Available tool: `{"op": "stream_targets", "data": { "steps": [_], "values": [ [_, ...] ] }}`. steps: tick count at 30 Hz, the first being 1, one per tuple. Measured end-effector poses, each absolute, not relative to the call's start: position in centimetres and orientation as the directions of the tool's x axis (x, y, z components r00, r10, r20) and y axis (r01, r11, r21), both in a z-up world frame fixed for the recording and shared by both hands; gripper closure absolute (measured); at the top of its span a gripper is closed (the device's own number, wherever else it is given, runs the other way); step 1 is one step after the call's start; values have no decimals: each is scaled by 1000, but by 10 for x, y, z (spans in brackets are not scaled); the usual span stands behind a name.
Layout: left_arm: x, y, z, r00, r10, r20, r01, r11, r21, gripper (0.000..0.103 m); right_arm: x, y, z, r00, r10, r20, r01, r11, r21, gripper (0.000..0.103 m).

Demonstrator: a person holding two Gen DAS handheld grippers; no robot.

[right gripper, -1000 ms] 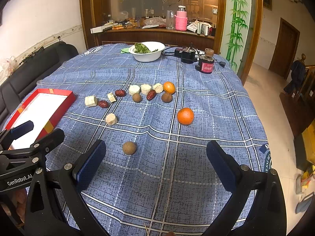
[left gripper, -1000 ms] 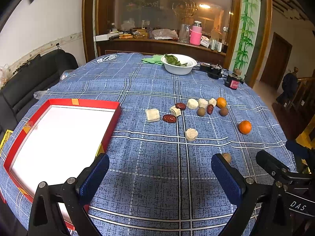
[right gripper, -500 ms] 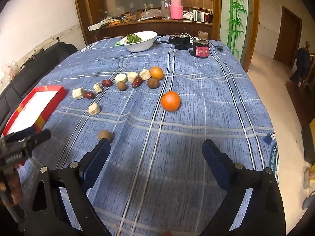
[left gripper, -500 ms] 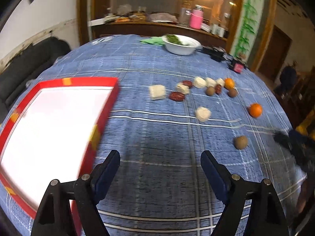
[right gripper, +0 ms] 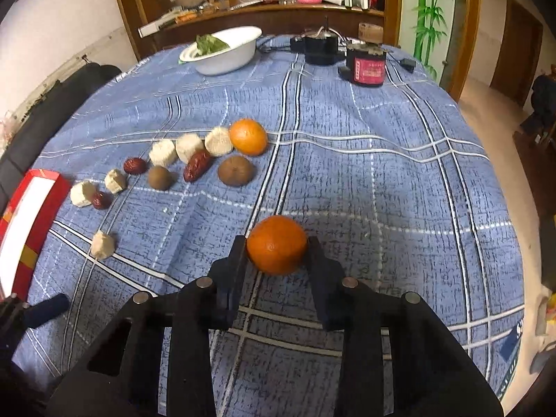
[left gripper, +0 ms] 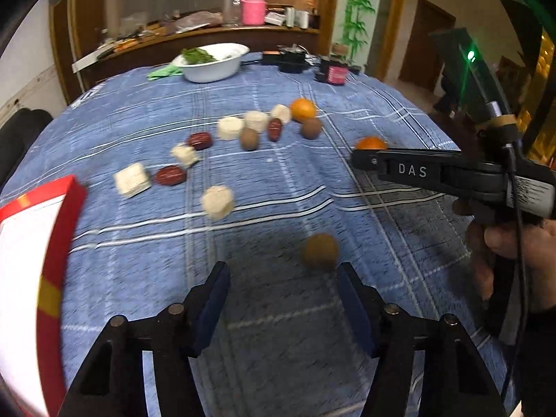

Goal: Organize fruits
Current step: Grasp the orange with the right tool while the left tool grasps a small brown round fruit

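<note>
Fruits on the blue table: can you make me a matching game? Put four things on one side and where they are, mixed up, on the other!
1. near orange
2. white bowl
3. red box
4. far orange

A. far end of the table, leaves inside
B. between the right gripper fingers
C. left edge of the table
D. at the end of the row of pale chunks

Pairs: 1-B, 2-A, 3-C, 4-D

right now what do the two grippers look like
Both grippers are black linkage frames with silver rivets and dark blue pads on the fingers. The right gripper shows white "DAS" lettering, a black cable and a green light in the left wrist view. The left gripper matches.
</note>
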State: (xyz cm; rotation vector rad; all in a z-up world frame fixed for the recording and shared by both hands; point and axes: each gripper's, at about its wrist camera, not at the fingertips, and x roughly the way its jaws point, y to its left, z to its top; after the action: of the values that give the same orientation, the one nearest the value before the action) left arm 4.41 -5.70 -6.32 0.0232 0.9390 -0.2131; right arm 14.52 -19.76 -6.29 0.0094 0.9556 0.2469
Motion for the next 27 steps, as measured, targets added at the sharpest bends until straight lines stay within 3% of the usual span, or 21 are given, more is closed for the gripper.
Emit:
{"op": "stream_targets", "data": {
  "steps": [5,8,10,27],
  "values": [
    [56,-72,-67,568,-169,-806,197,978,-66,54,144,-205,-63,548,255,-797,-208,964,166,71],
    [60,-75,-68,593,-127,-795,176,984,-25,74,143,-207,-64,547,272,-792,-209,960,186,71],
    [59,-74,-68,595,-137,-792,184,982,-32,82,145,-209,-64,546,282,-789,-210,958,196,71],
    [7,-10,-38,668,-142,-730,79,990,-121,82,135,-198,-56,568,264,-780,-234,960,155,71]
  ]
}}
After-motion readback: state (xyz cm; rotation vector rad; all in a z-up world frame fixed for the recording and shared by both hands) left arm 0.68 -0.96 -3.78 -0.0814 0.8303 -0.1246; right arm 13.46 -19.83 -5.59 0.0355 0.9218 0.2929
